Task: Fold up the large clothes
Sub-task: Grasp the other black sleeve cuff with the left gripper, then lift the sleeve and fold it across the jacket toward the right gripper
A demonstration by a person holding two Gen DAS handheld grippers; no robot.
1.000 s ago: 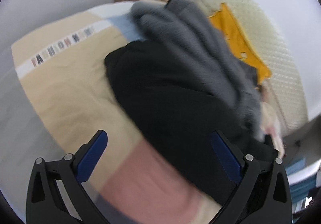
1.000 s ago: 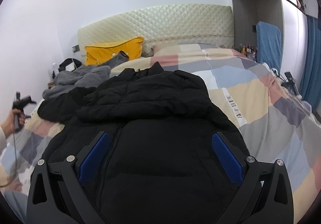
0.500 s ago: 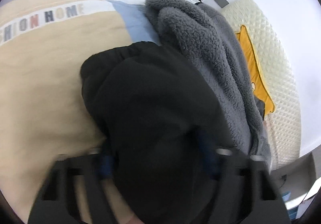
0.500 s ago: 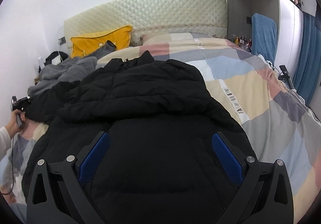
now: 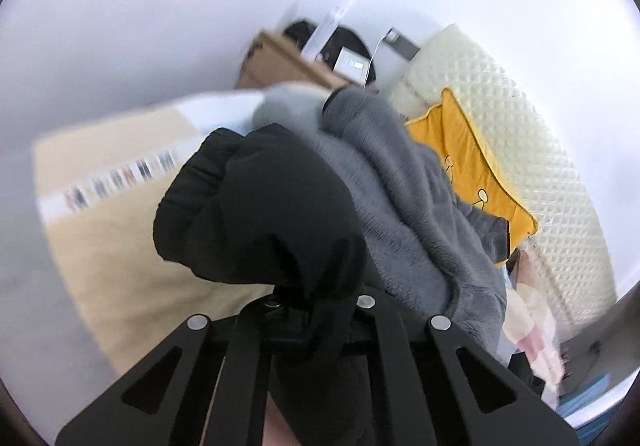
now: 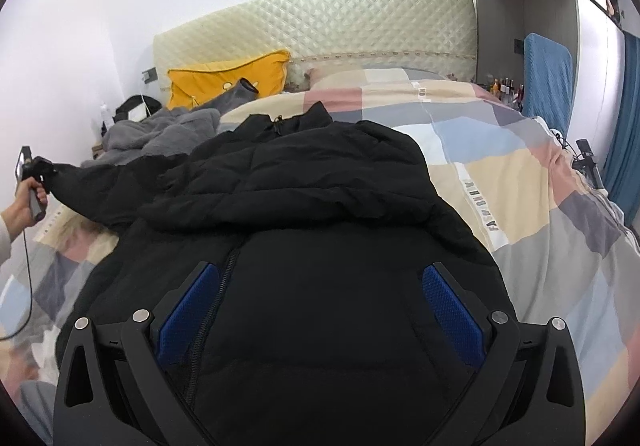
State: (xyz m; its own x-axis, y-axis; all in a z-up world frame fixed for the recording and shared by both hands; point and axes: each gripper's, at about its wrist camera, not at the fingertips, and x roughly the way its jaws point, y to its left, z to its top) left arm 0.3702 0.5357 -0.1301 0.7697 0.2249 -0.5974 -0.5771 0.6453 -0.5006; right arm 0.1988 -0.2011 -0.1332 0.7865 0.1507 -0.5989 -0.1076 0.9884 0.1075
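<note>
Puffy black jacket [image 6: 304,230] lies on smooth patchwork quilt [image 6: 520,182]. Left gripper [image 5: 316,310] pinches its sleeve [image 5: 260,206]; right gripper [image 6: 316,310] stands wide, empty.

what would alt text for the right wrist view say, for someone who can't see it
A black puffer jacket lies spread on a bed with a pastel patchwork duvet, under the open right tool. At far left, the left tool is shut on the jacket's sleeve end, which is raised off the bed. Behind are a grey fleece, a yellow pillow and a quilted cream headboard.
</note>
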